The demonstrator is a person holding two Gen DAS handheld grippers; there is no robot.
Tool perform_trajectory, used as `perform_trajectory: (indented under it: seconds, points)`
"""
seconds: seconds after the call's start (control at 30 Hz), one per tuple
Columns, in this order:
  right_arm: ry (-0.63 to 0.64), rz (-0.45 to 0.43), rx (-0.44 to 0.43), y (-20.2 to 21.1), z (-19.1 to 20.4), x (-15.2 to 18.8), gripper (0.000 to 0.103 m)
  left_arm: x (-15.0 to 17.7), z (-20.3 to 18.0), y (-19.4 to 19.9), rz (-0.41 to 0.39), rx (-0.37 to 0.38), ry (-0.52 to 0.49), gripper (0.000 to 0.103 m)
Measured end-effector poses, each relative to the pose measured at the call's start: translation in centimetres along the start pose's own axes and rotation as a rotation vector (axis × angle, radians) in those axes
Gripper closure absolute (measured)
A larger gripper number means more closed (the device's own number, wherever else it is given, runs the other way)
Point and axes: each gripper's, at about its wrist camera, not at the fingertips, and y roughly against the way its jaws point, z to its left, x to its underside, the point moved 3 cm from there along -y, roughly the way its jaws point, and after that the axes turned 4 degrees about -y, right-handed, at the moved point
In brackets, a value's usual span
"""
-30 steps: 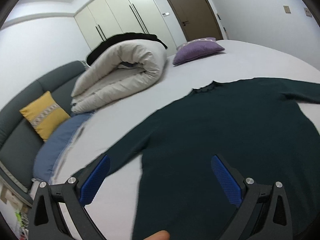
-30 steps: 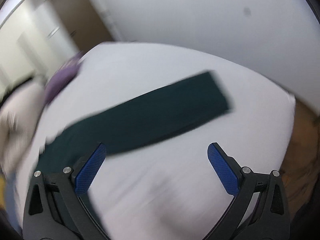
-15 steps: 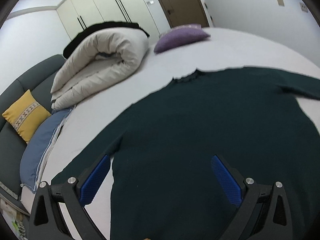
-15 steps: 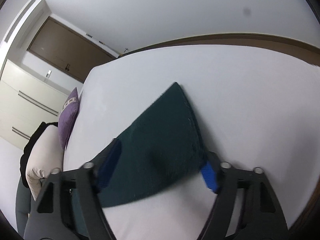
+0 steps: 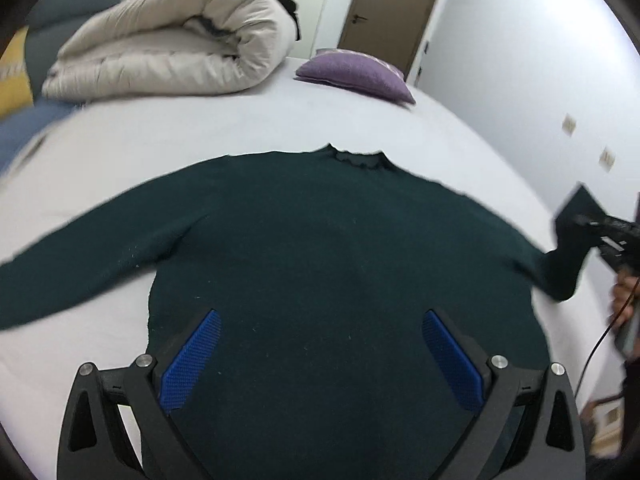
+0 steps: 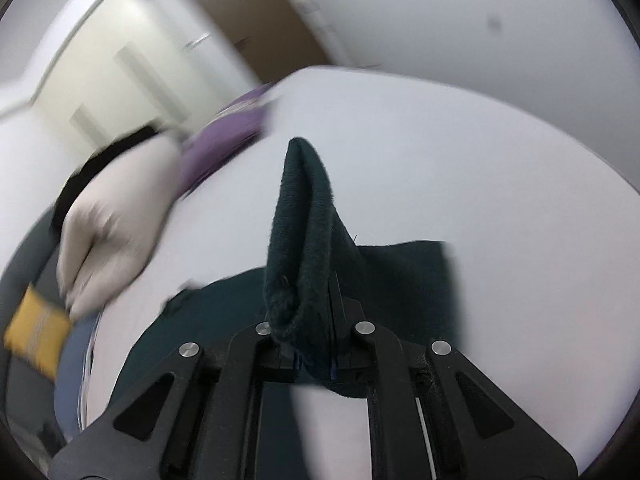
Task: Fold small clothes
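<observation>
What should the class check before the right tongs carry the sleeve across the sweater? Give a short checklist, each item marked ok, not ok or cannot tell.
1. Right tongs shut on the sleeve: ok.
2. Sleeve end lifted off the bed: ok, it hangs raised at the right edge of the left view.
3. Sweater body lying flat, collar away from the person: ok.
4. Left tongs open, holding nothing, over the sweater body: ok.
5. Other sleeve spread out flat: ok.
6. Hem straight: cannot tell, out of view.
</observation>
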Motion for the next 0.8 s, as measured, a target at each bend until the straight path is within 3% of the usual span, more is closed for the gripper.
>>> perform_trajectory:
  seconds: [0.1,0.2,0.3,0.37,0.4,0.43,0.5,0.53,0.57,0.67,0.8]
  points:
    - [0.100,0.089,-0.089,-3.6,8.7,3.5,0.095,-0.3,2.9,0.1,-0.023,0.057,0.090,0.000]
    - [0.207,0.170,-0.116,-8.0,18.1,8.0,0.095,-0.4,5.4,0.1,-0.031,0.090,0.151,0.001]
    - [0.250,0.258,-0.132,-11.9,21.5,13.3,0.095,-0.2,7.8,0.1,-0.037,0.123,0.223,0.002]
    - [0.287,0.300,-0.096,-13.9,22.4,19.0,0.092,-0.3,9.0,-0.1,-0.038,0.133,0.256,0.002]
    - [0.294,0.316,-0.093,-14.1,22.6,23.9,0.092,-0.3,9.2,-0.3,-0.038,0.141,0.265,0.002]
    - [0.300,0.338,-0.110,-15.9,24.6,25.5,0.090,-0.4,9.4,-0.5,-0.038,0.151,0.270,0.002]
    - [0.307,0.376,-0.134,-15.5,23.8,26.6,0.071,-0.6,9.2,-0.9,-0.037,0.181,0.281,0.002]
    - [0.297,0.378,-0.144,-14.8,23.2,27.1,0.053,-0.7,9.1,-1.3,-0.035,0.190,0.285,0.002]
    - [0.281,0.371,-0.155,-13.8,22.7,27.0,0.044,-0.9,8.8,-1.6,-0.033,0.199,0.289,0.002]
    - [0.230,0.327,-0.161,-12.7,19.6,26.7,0.032,-1.7,7.4,-3.3,-0.015,0.233,0.294,0.002]
    - [0.093,0.304,-0.180,-11.3,15.3,24.7,0.031,-3.2,4.2,-7.0,0.050,0.269,0.275,0.002]
